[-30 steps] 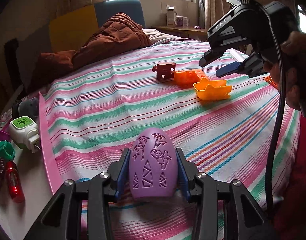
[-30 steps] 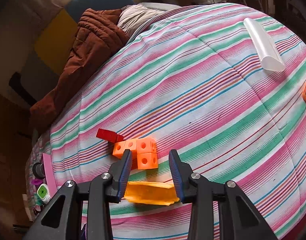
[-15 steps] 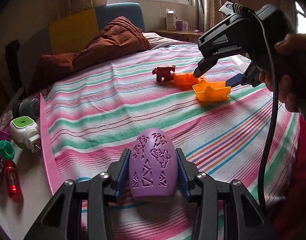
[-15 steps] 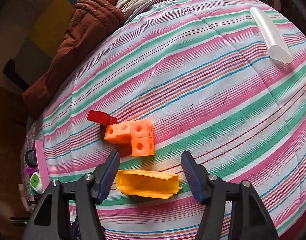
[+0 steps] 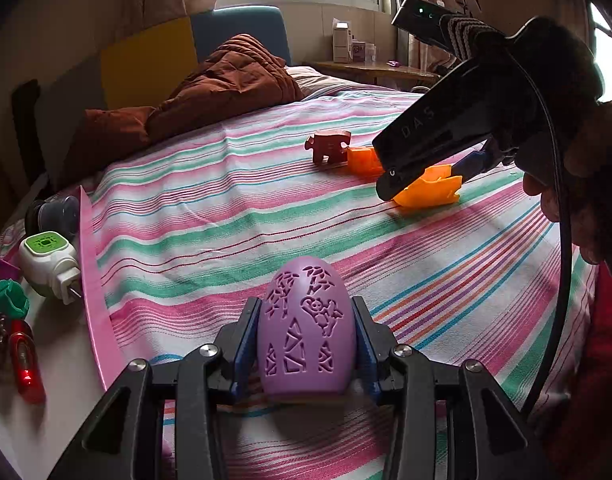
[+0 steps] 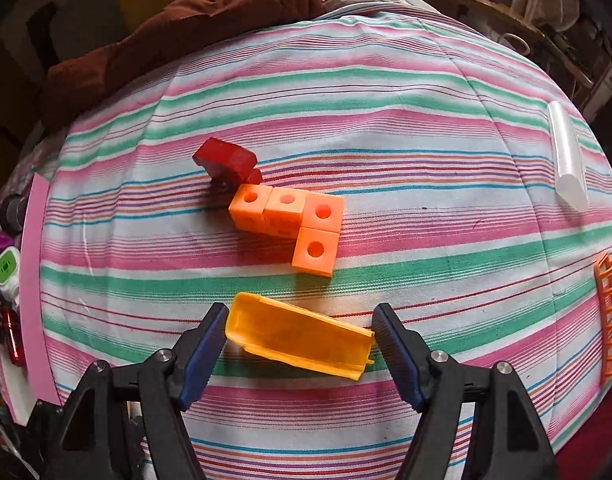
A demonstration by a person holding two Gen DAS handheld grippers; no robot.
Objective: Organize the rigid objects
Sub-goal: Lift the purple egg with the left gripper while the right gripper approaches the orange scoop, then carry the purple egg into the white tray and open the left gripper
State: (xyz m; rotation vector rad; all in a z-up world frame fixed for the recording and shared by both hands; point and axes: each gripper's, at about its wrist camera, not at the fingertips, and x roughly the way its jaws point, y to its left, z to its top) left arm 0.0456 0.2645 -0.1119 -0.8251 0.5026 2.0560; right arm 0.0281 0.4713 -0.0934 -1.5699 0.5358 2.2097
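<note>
My left gripper [image 5: 306, 308] is shut on a purple egg [image 5: 306, 340] with cut-out patterns, held low over the striped bedspread [image 5: 226, 224]. My right gripper [image 6: 300, 314] points steeply down. Its jaws are opening and straddle a yellow-orange trough piece [image 6: 302, 336] that lies on the bed, and the pads do not press it. In the left wrist view that right gripper [image 5: 427, 176] sits over the same trough piece [image 5: 429, 194]. Just beyond lie an orange block of joined cubes [image 6: 294, 220] and a dark red animal figure [image 6: 228, 160].
A clear plastic tube [image 6: 567, 160] and an orange lattice piece [image 6: 611, 312] lie at the bed's right side. A pink-rimmed tray [image 5: 94, 292] at the left holds a white-green plug device [image 5: 48, 256] and small items. A brown quilt [image 5: 210, 88] is heaped at the back.
My right gripper has come down over the trough piece, rolled, and its jaws have spread from narrow to wide. The left gripper and the egg have not moved.
</note>
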